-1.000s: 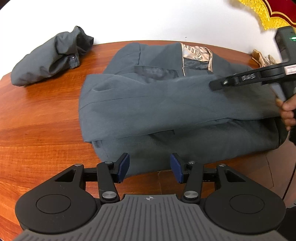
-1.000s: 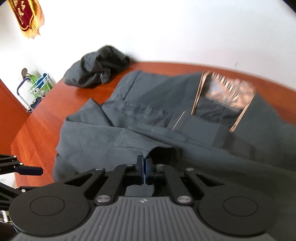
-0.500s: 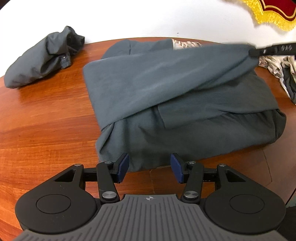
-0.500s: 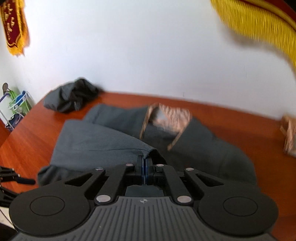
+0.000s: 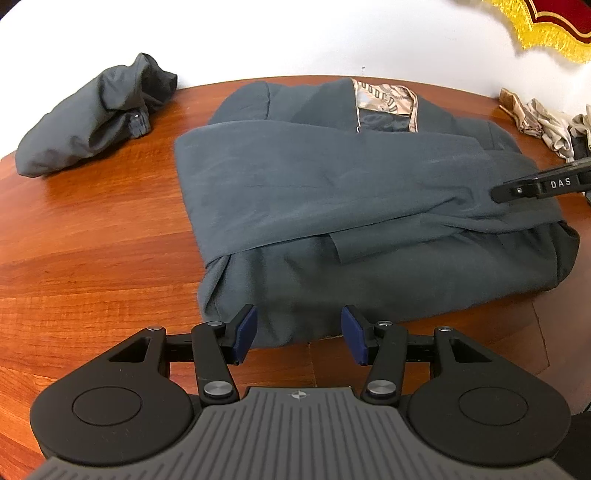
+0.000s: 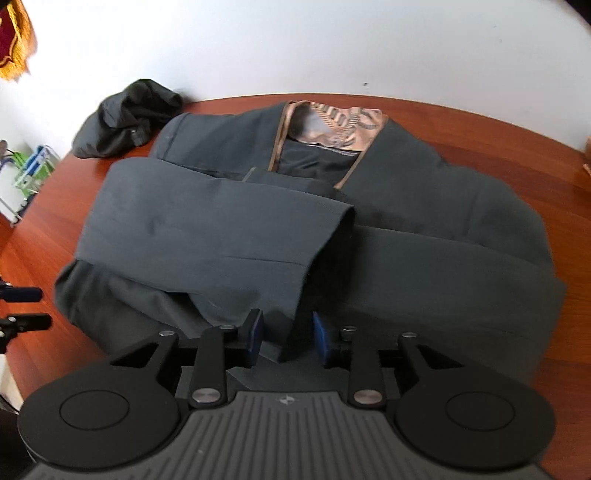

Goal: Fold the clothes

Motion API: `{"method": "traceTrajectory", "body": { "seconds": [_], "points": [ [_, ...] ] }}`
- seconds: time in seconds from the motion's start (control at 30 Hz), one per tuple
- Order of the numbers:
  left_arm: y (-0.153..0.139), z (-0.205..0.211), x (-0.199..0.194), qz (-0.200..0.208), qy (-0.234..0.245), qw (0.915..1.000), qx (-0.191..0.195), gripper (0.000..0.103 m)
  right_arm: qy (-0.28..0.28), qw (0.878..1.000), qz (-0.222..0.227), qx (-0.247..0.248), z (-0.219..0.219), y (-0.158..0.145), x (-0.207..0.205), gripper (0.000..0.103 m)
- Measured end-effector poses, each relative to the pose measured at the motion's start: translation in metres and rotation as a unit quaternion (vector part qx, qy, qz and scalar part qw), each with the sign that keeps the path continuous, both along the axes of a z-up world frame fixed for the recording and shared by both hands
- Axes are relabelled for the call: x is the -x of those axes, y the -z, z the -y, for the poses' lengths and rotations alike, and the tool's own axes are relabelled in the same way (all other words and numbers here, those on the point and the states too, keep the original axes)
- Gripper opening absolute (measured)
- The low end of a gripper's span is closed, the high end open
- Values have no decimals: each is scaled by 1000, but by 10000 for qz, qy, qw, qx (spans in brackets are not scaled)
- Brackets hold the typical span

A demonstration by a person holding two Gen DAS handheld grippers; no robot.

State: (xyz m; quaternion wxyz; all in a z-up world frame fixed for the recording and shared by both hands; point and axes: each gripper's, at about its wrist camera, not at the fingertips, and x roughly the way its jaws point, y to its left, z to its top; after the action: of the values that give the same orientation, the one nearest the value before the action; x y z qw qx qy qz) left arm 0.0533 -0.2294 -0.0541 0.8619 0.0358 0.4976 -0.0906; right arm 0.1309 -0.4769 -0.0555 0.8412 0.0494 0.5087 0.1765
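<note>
We see a grey jacket lying folded on the wooden tabletop, its patterned lining showing at the collar on the far side. One sleeve is laid across the body of the jacket, its cuff end reaching the near edge. Our right hand-held gripper hangs over that cuff; its jaws have just been opening, and the blue pads now stand apart with the cuff fabric between them, released rather than pinched. Our left hand-held gripper hovers at the jacket's near hem, jaws spread and grasping nothing, its pads clear of the cloth. A second dark garment sits crumpled at the far left of the tabletop, well apart from the jacket. Light-coloured cloth lies bunched at the far right edge, and a fringed red banner hangs on the white wall.
</note>
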Motion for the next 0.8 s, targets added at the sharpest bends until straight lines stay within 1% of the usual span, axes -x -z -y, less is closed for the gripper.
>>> {"method": "traceTrajectory", "body": {
  "seconds": [0.07, 0.17, 0.23, 0.3, 0.37, 0.43, 0.5, 0.6, 0.7, 0.8],
  "points": [
    [-1, 1, -1, 24, 0, 10000, -14, 54, 65, 9998, 180, 81, 3, -8, 2, 35],
    [0, 2, -3, 35, 3, 10000, -36, 54, 64, 9981, 575, 228, -1, -26, 4, 35],
    [1, 2, -4, 50, -11, 10000, -69, 54, -96, 9968, 757, 219, -9, -33, 4, 35],
    [1, 2, -6, 80, -27, 9999, -96, 54, -271, 9964, 774, 191, -20, -34, 2, 35],
    [1, 1, -11, 102, 17, 9999, -117, 54, -421, 9961, 756, 186, -30, -33, 0, 35],
    [-1, 0, -19, 161, 49, 9998, -106, 54, -579, 9961, 621, 221, -42, -26, -4, 36],
    [-3, 0, -34, 243, 88, 9996, -131, 54, -650, 9960, 555, 266, -49, -22, -7, 39],
    [-2, 0, -53, 330, 134, 9991, -212, 54, -720, 9957, 417, 411, -60, -11, -10, 41],
    [7, -3, -73, 257, 168, 9991, -286, 54, -725, 9962, 255, 419, -62, -1, -10, 41],
    [20, -7, -87, 83, 130, 9993, -336, 54, -676, 9967, 111, 428, -59, 9, -8, 41]
  ]
}}
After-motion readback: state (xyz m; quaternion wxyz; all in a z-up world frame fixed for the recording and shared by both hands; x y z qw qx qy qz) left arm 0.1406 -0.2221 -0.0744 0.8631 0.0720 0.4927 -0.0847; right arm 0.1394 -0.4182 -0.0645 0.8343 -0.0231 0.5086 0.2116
